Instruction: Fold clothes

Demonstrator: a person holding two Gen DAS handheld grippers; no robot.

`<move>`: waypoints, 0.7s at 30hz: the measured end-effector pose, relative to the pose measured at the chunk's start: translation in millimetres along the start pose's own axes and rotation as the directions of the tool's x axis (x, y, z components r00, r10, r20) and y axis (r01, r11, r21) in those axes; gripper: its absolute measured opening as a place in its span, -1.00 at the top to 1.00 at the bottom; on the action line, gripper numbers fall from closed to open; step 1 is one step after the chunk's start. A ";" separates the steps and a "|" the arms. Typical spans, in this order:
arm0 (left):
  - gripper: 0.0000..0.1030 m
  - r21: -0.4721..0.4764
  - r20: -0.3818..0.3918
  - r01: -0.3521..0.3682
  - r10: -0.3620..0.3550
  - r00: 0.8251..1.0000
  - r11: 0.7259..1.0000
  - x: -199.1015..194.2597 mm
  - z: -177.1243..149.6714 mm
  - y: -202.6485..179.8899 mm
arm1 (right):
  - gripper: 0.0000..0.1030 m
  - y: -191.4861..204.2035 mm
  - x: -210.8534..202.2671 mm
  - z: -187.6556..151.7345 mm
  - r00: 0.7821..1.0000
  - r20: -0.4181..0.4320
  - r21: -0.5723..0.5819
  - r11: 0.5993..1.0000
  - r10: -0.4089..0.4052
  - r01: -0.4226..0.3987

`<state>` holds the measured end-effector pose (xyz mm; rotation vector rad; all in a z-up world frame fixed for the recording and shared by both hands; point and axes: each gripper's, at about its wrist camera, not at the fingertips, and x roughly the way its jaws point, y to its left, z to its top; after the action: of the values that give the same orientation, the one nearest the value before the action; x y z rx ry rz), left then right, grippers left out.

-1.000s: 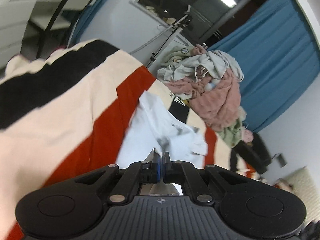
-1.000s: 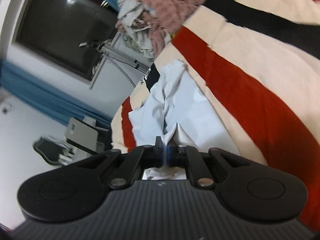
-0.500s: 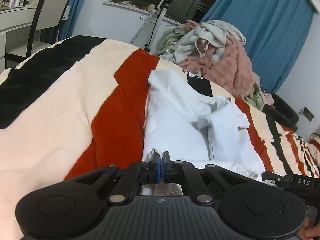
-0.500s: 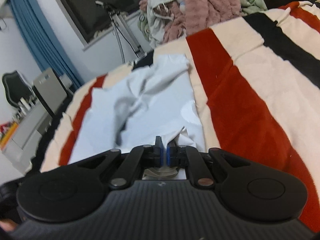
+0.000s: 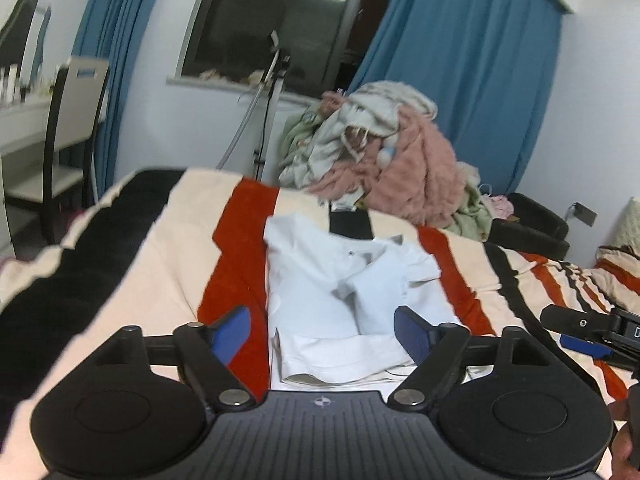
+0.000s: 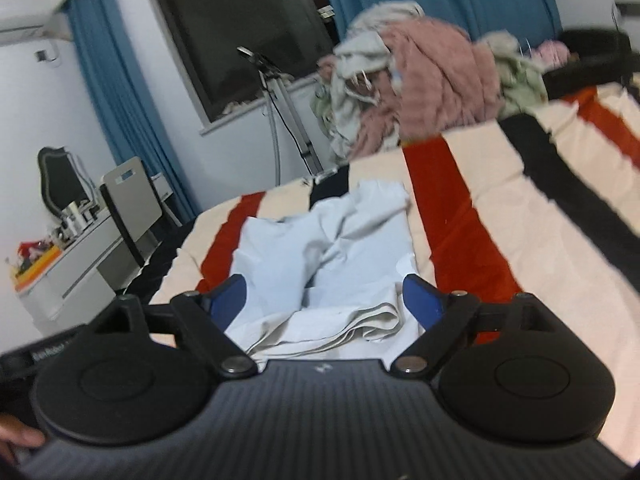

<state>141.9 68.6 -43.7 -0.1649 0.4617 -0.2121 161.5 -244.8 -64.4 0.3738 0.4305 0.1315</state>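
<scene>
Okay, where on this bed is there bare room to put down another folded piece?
Bare striped blanket lies left of the pale shirt, and more blanket right of it in the right wrist view. The far end is crowded by the clothes pile.

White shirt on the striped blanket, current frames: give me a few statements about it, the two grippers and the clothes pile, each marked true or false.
1. The white shirt lies on the striped blanket. True.
2. The left gripper is clamped on the shirt's hem. False: its jaws have just opened and stand wide, with the hem lying between them, unpinched.
3. The right gripper is open. True: its jaws have just opened too, over the bunched near edge.
4. The pile of clothes sits on top of the shirt. False: it lies beyond the shirt, at the far end of the blanket.
5. The curtains are red. False: they are blue.
</scene>
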 end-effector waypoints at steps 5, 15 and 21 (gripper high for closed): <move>-0.61 0.023 0.011 0.006 -0.006 1.000 1.000 -35.4 -5.8 -11.3 | -0.68 12.1 -36.8 -8.9 0.999 0.031 -0.028 0.999 -0.016 0.017; -0.66 0.055 -0.007 0.007 -0.007 1.000 0.998 -77.0 -32.1 -21.2 | -0.68 22.3 -84.6 -34.0 0.994 0.090 -0.061 0.996 -0.058 0.063; -0.67 0.046 -0.016 0.005 -0.005 1.000 0.999 -84.3 -40.6 -21.4 | -0.68 24.5 -84.9 -38.8 0.990 0.095 -0.092 0.990 -0.101 0.110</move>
<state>46.2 63.7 -39.5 -0.1189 0.4716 -0.2290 67.2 -226.8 -55.2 0.2597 0.3528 0.0323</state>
